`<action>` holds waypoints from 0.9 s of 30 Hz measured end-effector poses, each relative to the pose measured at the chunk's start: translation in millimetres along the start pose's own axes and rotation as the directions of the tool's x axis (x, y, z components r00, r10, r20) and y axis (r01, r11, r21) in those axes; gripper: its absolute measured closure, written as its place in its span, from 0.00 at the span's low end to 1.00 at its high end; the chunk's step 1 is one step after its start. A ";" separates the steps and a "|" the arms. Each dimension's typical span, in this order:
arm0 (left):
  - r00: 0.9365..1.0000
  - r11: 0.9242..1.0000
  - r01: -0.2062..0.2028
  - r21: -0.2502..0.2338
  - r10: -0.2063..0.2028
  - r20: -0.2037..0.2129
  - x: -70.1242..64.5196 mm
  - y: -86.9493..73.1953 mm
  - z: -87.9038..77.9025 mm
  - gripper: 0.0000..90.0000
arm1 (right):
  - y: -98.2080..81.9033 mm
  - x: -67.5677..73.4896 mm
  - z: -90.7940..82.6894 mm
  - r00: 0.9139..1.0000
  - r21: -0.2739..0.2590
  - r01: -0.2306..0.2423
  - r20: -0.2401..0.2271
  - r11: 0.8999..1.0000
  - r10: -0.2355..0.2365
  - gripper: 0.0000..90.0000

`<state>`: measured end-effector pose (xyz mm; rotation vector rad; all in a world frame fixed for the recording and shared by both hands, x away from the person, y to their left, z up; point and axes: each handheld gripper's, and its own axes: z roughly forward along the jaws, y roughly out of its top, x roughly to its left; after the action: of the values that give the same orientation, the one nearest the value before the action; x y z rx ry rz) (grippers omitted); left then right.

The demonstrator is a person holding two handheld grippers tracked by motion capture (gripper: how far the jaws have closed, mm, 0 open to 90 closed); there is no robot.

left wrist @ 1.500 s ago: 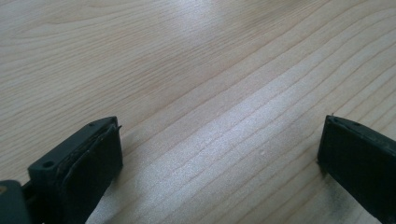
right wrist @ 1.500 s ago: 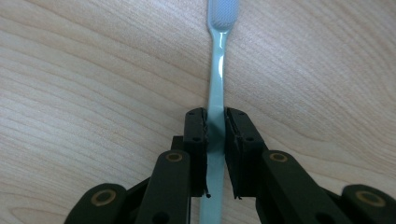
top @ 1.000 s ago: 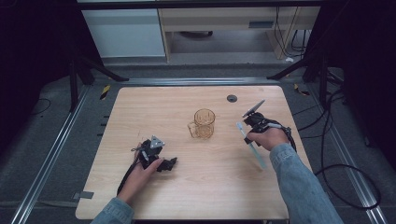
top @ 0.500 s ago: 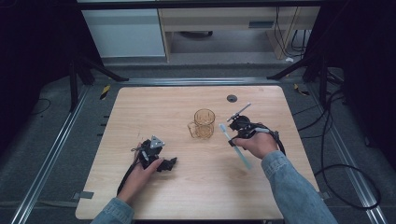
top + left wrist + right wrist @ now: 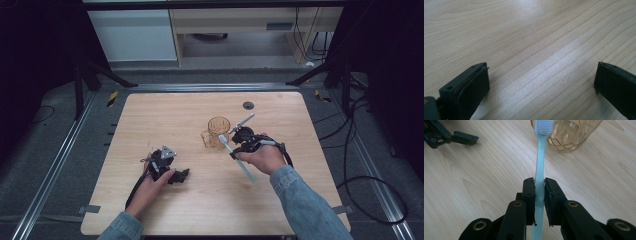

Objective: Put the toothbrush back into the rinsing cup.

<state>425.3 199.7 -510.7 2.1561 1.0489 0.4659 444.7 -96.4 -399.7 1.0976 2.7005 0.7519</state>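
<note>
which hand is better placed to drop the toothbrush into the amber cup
Right. The right gripper already clamps the light blue plastic toothbrush, bristle head beside the amber glass cup. The left gripper rests open on the wooden table, holding nothing, farther from the cup.

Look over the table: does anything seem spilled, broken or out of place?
Nothing stands out. The amber cup stands upright, the right gripper holds the blue toothbrush cleanly, and the left gripper rests open over bare table.

Left gripper (image 5: 541, 82): two black jaws spread wide apart, nothing held between them. Pale wood-grain counter (image 5: 536, 37) seen close beneath.
</note>
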 end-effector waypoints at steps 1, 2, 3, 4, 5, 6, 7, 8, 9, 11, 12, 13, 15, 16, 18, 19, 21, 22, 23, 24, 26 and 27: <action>1.000 1.000 0.000 0.000 0.000 0.000 0.0 0.0 0.0 0.00 | 0.0 0.0 0.0 1.000 0.000 0.000 0.000 1.000 0.000 0.88; 1.000 1.000 0.000 0.000 0.000 0.000 0.0 0.0 0.0 0.00 | 1.1 1.4 0.5 1.000 -0.004 0.005 -0.002 1.000 -0.005 0.88; 1.000 1.000 0.000 0.000 0.000 0.001 0.0 0.0 0.0 0.00 | 2.5 3.2 1.4 1.000 -0.010 0.009 -0.009 1.000 -0.009 0.88; 1.000 1.000 0.000 0.000 0.000 0.000 0.0 0.0 0.0 0.00 | 3.6 4.7 2.3 1.000 -0.014 0.012 -0.011 1.000 -0.012 0.88; 1.000 1.000 0.000 0.000 0.000 0.000 0.0 0.0 0.0 0.00 | 5.4 7.0 4.1 1.000 -0.014 0.018 -0.014 1.000 -0.019 0.88; 1.000 1.000 0.000 0.001 0.000 0.000 0.0 0.0 0.0 0.00 | 6.5 8.2 5.1 1.000 -0.016 0.021 -0.016 1.000 -0.022 0.88; 1.000 1.000 0.000 0.000 0.000 0.000 0.0 0.0 0.0 0.00 | 7.6 9.3 6.0 1.000 -0.018 0.024 -0.017 1.000 -0.024 0.88; 1.000 1.000 0.000 0.000 0.000 0.000 0.0 0.0 0.0 0.00 | 7.6 9.3 6.0 1.000 -0.018 0.024 -0.017 1.000 -0.024 0.88; 1.000 1.000 0.000 0.000 0.000 0.000 0.0 0.0 0.0 0.00 | 8.7 10.4 6.7 1.000 -0.023 0.025 -0.018 0.999 -0.025 0.88; 1.000 1.000 0.000 0.000 0.000 0.000 0.0 0.0 0.0 0.00 | 11.9 14.1 8.5 0.999 -0.040 0.034 -0.024 0.999 -0.034 0.88; 1.000 1.000 0.000 0.000 0.000 0.000 0.0 0.0 0.0 0.00 | 11.9 14.1 8.5 0.999 -0.040 0.034 -0.024 0.999 -0.034 0.88; 1.000 1.000 0.000 0.000 0.000 0.000 0.0 0.0 0.0 0.00 | 13.0 15.5 8.9 0.999 -0.046 0.036 -0.027 0.998 -0.037 0.88; 1.000 1.000 0.000 0.000 0.000 0.000 0.0 0.0 0.0 0.00 | 15.3 18.1 9.6 0.999 -0.065 0.039 -0.035 0.997 -0.042 0.88; 1.000 1.000 0.000 0.000 0.000 0.000 0.0 0.0 0.0 0.00 | 16.4 19.2 10.2 0.998 -0.072 0.043 -0.035 0.997 -0.046 0.88; 1.000 1.000 0.000 0.000 0.000 0.000 0.0 0.0 0.0 0.00 | 19.1 21.6 12.1 0.998 -0.084 0.047 -0.038 0.995 -0.051 0.88; 1.000 1.000 0.000 0.000 0.000 0.000 0.0 0.0 0.0 0.00 | 20.3 22.9 13.1 0.998 -0.092 0.050 -0.040 0.994 -0.054 0.88; 1.000 1.000 0.000 0.000 0.000 0.000 0.0 0.0 0.0 0.00 | 23.5 26.5 15.4 0.997 -0.120 0.060 -0.047 0.991 -0.066 0.88; 1.000 1.000 0.000 0.000 0.000 0.000 0.0 0.0 0.0 0.00 | 23.5 26.5 15.4 0.997 -0.120 0.060 -0.047 0.991 -0.066 0.88; 1.000 1.000 0.000 0.000 0.000 0.000 0.0 0.0 0.0 0.00 | 24.8 27.5 16.2 0.997 -0.133 0.062 -0.046 0.989 -0.068 0.88; 1.000 1.000 0.000 0.000 0.000 0.000 0.0 0.0 0.0 0.00 | 26.3 28.5 16.7 0.997 -0.146 0.059 -0.042 0.988 -0.066 0.88; 1.000 1.000 0.000 0.000 0.000 0.000 0.0 0.0 0.0 0.00 | 28.6 29.7 17.9 0.997 -0.164 0.055 -0.041 0.985 -0.063 0.88; 1.000 1.000 0.000 0.000 0.000 0.000 0.0 0.0 0.0 0.00 | 29.6 30.2 18.6 0.997 -0.171 0.052 -0.038 0.984 -0.060 0.88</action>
<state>425.3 199.7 -510.8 2.1561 1.0492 0.4661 446.7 -50.2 -399.3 0.9732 2.6310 0.9864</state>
